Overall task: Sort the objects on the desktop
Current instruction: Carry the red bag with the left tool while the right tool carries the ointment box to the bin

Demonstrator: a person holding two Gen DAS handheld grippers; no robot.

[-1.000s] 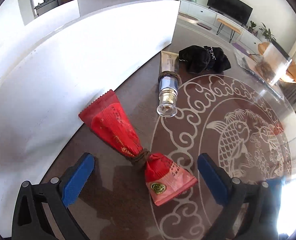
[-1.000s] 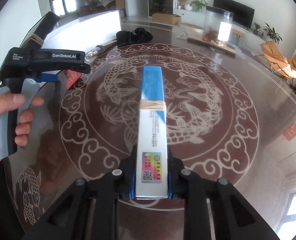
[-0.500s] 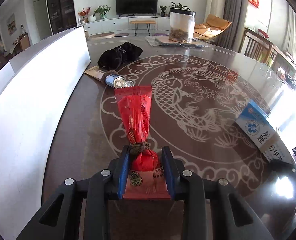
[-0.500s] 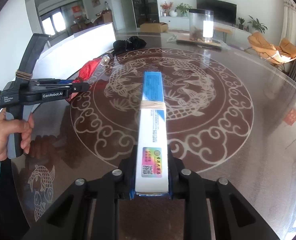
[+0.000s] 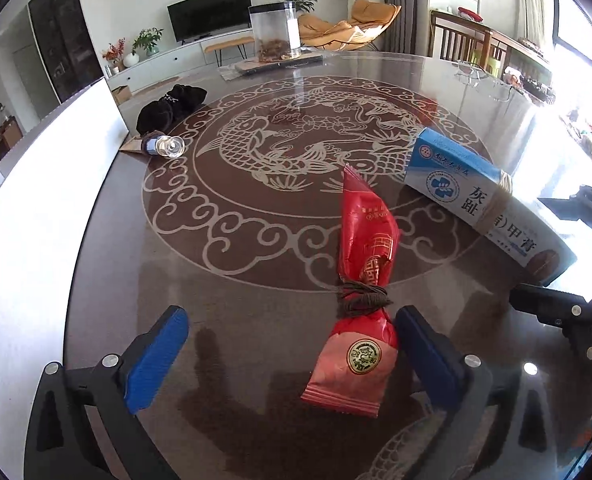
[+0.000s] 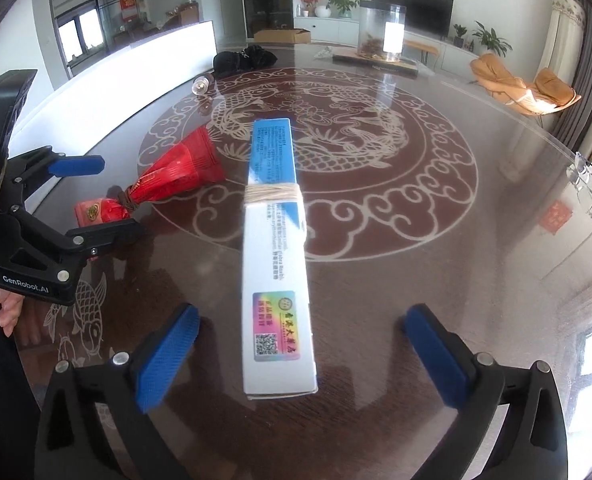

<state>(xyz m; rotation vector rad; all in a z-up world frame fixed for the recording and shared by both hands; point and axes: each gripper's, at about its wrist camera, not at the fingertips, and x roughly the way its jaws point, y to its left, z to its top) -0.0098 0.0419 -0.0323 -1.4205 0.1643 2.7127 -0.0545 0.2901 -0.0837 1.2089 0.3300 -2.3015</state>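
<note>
Left wrist view: left gripper (image 5: 292,356) fingers just spread wide, holding nothing. Red snack packet (image 5: 362,280), tied with brown cord, lies flat on counter (image 5: 108,280) between fingers, close by right finger (image 5: 428,354). Blue-white box (image 5: 480,204) lies near, beyond packet. Small glass bottle (image 5: 164,146) and black cloth (image 5: 172,106) far back.

Right wrist view: right gripper (image 6: 300,354) fingers just opened wide, gripping nothing. Blue-white box (image 6: 276,240), bound with pale string, lies on counter (image 6: 436,280) between fingers, clear of both. Red snack packet (image 6: 164,180) to left, between left gripper (image 6: 92,200) fingers.
</note>
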